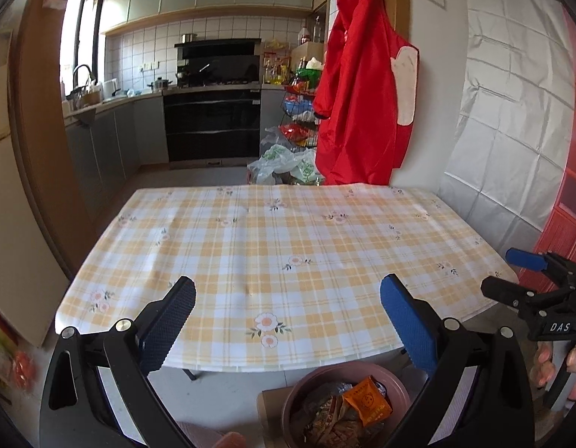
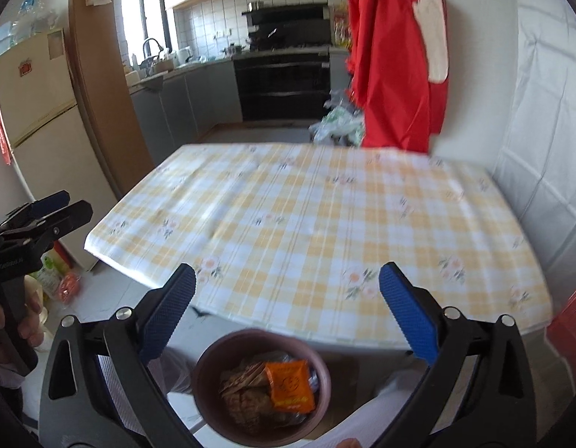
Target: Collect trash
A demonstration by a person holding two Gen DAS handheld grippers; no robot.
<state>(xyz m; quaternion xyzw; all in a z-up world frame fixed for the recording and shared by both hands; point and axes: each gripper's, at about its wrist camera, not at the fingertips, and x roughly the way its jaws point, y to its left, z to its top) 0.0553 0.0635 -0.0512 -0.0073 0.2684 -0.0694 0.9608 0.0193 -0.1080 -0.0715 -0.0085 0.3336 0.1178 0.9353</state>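
A bin (image 2: 261, 384) stands on the floor just before the near edge of the tabletop (image 2: 317, 224), with wrappers (image 2: 250, 392) in it and a packet (image 2: 289, 386) on top of them. Behind the tabletop, bags (image 1: 284, 162) lie on the floor beside a rack (image 1: 301, 112). An apron (image 1: 362, 86) hangs on the wall at the far right corner. An oven (image 1: 213, 123) stands against the back wall, a sink (image 1: 82, 97) on the counter to its left, and a fridge (image 2: 41, 142) well left of the tabletop.

left wrist: angled down across table (image 1: 288, 231) | right wrist: likewise | shared: table, bin (image 2: 261, 380)
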